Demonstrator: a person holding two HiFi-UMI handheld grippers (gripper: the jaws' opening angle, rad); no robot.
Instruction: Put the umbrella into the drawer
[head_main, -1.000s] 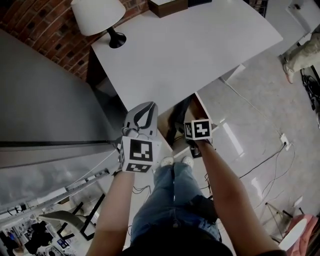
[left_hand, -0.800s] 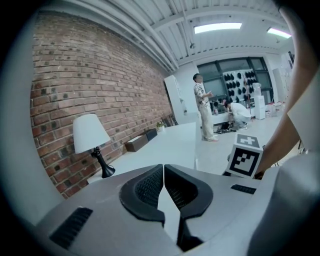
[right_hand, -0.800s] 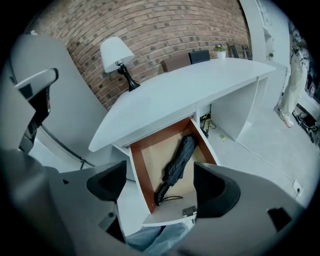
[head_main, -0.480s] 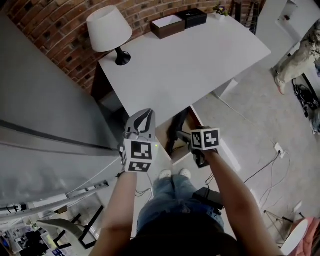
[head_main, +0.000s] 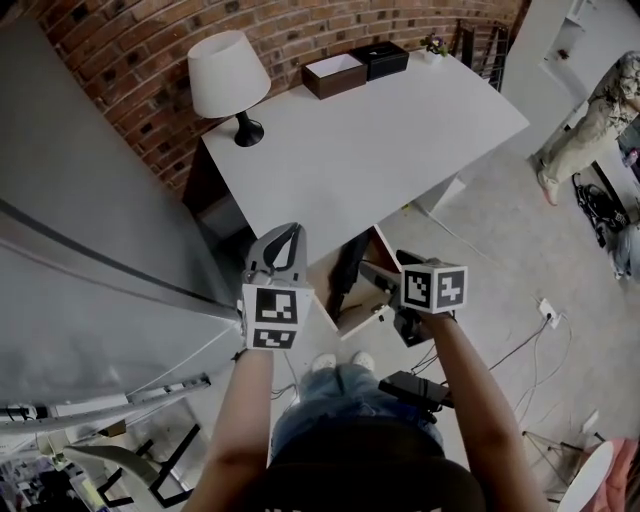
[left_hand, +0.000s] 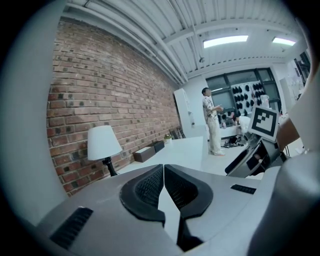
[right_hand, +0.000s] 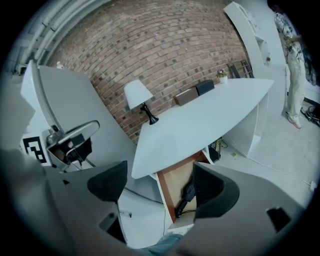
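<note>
A folded black umbrella lies in the open wooden drawer under the white table's near edge. In the right gripper view the umbrella rests lengthwise on the drawer floor, far below the jaws. My right gripper hangs above and to the right of the drawer, open, with nothing between its fingers. To the left of the drawer my left gripper is shut and empty. In its own view the left gripper has its pads pressed together.
A white table carries a lamp, a brown box and a black box by the brick wall. A grey cabinet stands at the left. A person stands at the far right. Cables lie on the floor.
Both grippers have risen, the right one more, lifting away from the drawer. The umbrella stays in the drawer. The head view has tipped up, showing more wall and table.
</note>
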